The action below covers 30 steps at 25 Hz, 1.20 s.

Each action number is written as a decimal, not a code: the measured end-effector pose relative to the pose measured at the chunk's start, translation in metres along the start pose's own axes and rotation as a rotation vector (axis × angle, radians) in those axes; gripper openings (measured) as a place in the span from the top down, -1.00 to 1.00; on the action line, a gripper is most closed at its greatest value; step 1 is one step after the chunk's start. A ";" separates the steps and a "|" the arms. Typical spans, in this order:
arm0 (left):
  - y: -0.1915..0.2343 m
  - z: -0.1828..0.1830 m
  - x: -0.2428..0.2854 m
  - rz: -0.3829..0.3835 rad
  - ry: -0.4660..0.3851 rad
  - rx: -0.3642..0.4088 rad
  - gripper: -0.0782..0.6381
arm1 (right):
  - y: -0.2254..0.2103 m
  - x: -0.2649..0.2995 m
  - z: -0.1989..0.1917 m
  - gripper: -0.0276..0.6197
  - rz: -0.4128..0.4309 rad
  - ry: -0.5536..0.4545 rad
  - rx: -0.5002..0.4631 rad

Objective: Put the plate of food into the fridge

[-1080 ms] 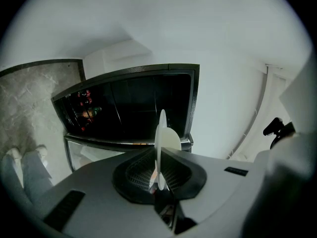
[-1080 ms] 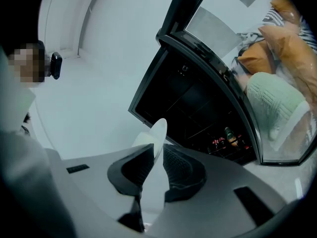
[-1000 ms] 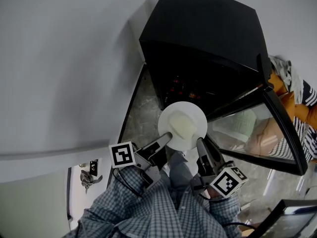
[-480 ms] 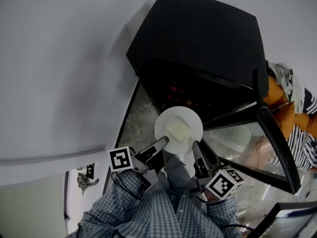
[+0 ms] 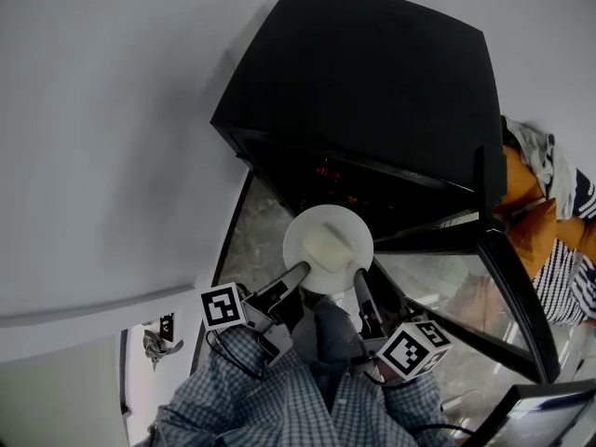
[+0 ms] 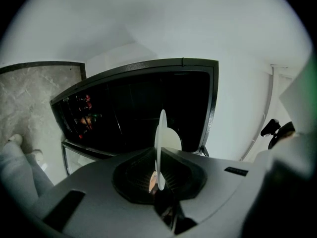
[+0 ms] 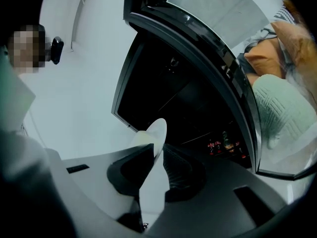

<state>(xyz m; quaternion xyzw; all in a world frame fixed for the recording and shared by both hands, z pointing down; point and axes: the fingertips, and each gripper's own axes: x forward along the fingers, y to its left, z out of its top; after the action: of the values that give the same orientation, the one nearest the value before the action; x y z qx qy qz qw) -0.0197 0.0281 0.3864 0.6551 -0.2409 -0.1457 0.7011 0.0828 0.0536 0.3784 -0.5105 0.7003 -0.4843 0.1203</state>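
The plate of food (image 5: 298, 243), white with a pale helping (image 5: 328, 247) on it, hangs level at the mouth of the open black fridge (image 5: 372, 91), whose glass door (image 5: 456, 291) stands wide at the right. The left gripper (image 5: 300, 274) and right gripper (image 5: 359, 281) each pinch its near rim. Over the last second the fridge has loomed larger under an unchanged grip. The carry seems to be closing in, with no shelf reached yet.
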 end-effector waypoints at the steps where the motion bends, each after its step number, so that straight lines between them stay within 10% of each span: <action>1: 0.002 0.002 0.002 0.003 0.001 0.003 0.72 | -0.002 0.002 0.001 0.71 -0.004 -0.005 -0.005; 30: 0.097 0.070 0.058 0.046 0.115 -0.021 0.72 | -0.078 0.091 -0.012 0.71 -0.153 -0.092 -0.052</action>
<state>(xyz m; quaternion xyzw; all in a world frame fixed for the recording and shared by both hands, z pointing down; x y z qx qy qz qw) -0.0184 -0.0515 0.4926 0.6493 -0.2134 -0.0942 0.7239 0.0805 -0.0163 0.4768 -0.5871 0.6652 -0.4499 0.1015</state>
